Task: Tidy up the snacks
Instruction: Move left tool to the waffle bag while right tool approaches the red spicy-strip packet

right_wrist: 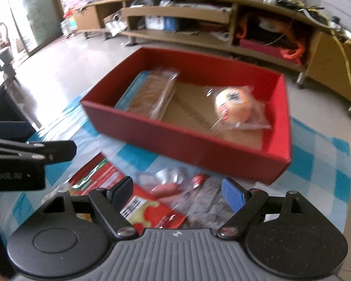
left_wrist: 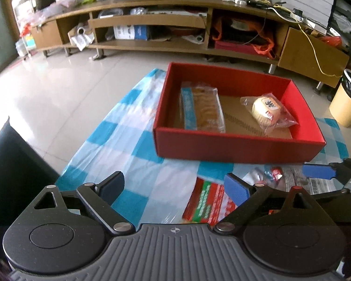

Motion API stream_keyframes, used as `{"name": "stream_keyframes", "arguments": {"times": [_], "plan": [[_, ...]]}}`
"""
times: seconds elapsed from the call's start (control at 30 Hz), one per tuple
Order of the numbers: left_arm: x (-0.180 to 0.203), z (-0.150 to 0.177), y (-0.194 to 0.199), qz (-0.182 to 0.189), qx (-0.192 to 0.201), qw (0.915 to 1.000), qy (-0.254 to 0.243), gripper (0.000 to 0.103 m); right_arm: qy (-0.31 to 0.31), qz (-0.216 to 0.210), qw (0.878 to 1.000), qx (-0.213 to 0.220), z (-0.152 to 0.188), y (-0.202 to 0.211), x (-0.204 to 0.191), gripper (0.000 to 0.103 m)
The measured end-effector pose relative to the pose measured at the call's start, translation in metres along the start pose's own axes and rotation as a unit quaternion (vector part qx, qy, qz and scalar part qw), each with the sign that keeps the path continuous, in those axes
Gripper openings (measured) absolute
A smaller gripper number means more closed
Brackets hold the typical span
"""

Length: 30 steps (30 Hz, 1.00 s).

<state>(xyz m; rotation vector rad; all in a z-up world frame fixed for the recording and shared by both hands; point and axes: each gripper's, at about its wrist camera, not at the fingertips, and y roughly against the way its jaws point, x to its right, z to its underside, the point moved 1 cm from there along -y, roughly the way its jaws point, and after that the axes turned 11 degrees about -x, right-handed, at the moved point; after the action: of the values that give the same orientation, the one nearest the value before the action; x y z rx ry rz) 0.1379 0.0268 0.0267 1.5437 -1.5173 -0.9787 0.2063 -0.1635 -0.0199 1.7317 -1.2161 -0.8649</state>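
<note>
two snacks already lie in the red box (left_wrist: pixel 236 145); both hand-held grippers, left (left_wrist: pixel 175 187) and right (right_wrist: pixel 177 190), hover released over packets in front of it.

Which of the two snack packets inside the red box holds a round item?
The clear packet with the round yellow cake, lying at the right of the red box. The other, the long biscuit packet, is flat and rectangular.

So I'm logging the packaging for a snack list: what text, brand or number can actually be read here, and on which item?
None can be quoted.
Round cake wrapper in the red box: dark characters and a red label, too small.
Long biscuit pack: blue strip print, blurred.
Red-green packet on the cloth: white lettering, illegible.
Red packet: black block print, blurred.
</note>
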Motion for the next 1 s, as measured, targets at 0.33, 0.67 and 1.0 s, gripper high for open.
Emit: {"name": "stream_keyframes", "arguments": {"times": [0.33, 0.67, 1.0], "plan": [[-0.033, 0.005, -0.002, 0.021, -0.022, 0.9991, 0.031, 0.096, 0.088, -0.028, 0.995, -0.026, -0.006, -0.025, -0.025, 0.083], [-0.044, 0.006, -0.011, 0.037, -0.044, 0.9976, 0.039, 0.096, 0.101, -0.079, 0.991, -0.048, -0.023, -0.045, -0.034, 0.084], [-0.051, 0.007, -0.013, 0.051, -0.054, 0.996, 0.05, 0.097, 0.137, -0.111, 0.982, -0.072, -0.011, -0.039, -0.04, 0.09]]}}
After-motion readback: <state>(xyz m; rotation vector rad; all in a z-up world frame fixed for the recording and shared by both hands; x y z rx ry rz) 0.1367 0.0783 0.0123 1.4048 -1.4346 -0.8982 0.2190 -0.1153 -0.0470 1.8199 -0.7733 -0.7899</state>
